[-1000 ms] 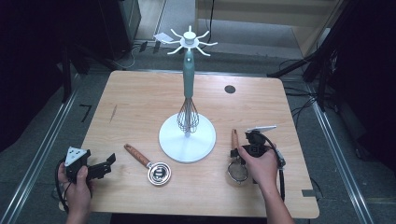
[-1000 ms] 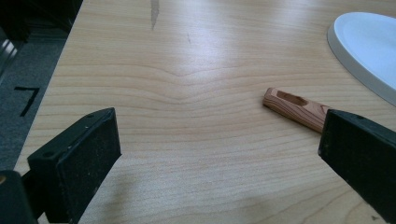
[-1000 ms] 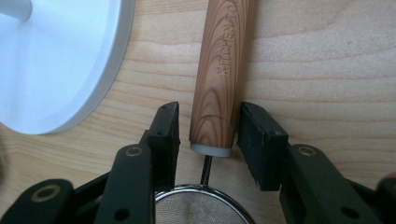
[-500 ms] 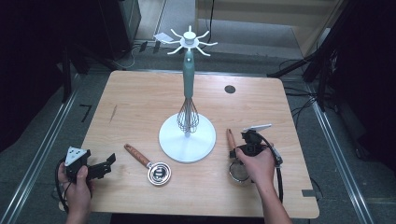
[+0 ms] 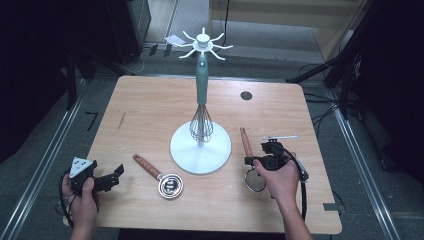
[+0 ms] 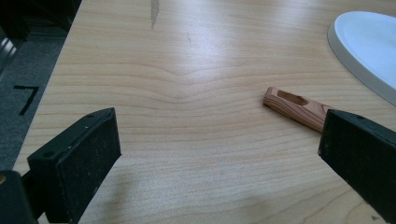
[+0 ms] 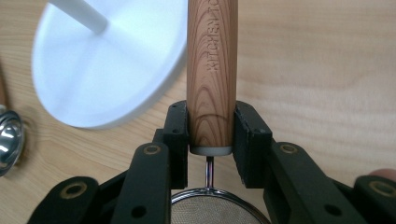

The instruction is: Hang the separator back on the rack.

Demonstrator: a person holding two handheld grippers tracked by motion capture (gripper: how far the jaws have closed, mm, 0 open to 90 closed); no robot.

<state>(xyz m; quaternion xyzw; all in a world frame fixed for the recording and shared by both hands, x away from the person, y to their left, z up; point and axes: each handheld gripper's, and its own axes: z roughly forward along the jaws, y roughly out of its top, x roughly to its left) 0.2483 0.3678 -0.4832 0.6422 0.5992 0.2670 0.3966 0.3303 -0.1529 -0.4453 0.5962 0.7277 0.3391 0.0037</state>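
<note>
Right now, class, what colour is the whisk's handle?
Teal whisk handle, clearest in the high view.

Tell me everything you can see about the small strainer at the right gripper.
The strainer lies flat on the wooden table, right of the white stand base. It has a round metal mesh bowl, a thin metal neck and a wooden handle with engraved letters. The right gripper is shut on the handle's lower end.

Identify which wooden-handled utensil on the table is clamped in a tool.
The mesh strainer right of the white stand: the right tool grips its handle. The measuring cup lies free.
</note>
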